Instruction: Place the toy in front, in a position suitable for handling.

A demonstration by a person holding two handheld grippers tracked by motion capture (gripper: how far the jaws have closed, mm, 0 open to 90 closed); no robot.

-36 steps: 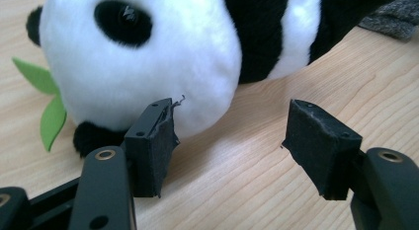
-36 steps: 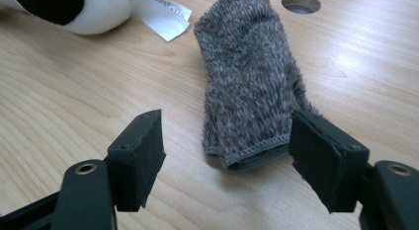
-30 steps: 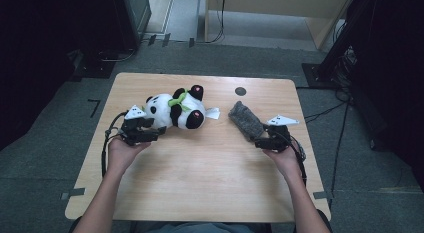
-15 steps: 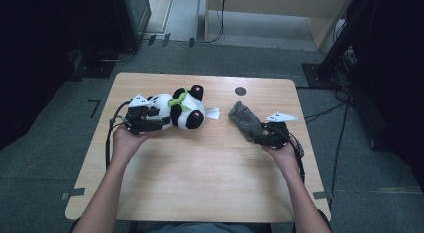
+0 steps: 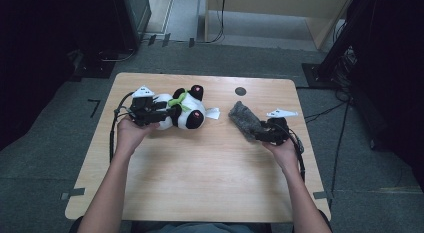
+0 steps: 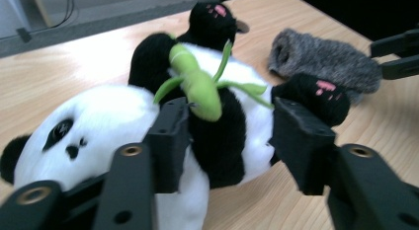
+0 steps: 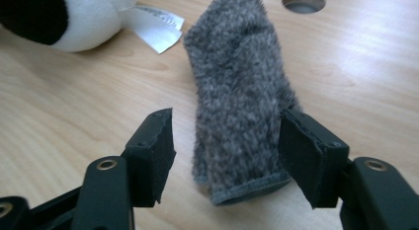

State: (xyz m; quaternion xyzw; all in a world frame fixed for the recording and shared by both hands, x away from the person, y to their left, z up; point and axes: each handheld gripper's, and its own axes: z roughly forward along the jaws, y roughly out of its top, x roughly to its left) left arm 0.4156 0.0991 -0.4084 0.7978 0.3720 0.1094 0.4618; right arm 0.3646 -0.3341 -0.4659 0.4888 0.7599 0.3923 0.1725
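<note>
A black-and-white plush panda [image 5: 186, 109] with a green bow lies on its back at the table's left rear. My left gripper [image 5: 167, 113] has reached over it. In the left gripper view its jaws [image 6: 230, 141] have just been closing, and both pads now press the panda's [image 6: 99, 126] body. A grey fuzzy sleeve [image 5: 245, 120] lies to the right. My right gripper [image 5: 261, 135] straddles its near end. Those jaws [image 7: 225, 156] have also been closing; the right pad touches the sleeve [image 7: 237, 92], while a gap remains at the left pad.
The wooden table [image 5: 200, 183] has a round cable hole [image 5: 240, 91] near its back edge. The panda's white tag [image 5: 212, 113] lies between the toy and the sleeve. Dark equipment and cables stand on the floor around the table.
My left gripper has moved right and up from the panda's head side onto its body, and its jaws have narrowed. The right gripper has stayed at the grey sleeve, its jaws a little narrower.
</note>
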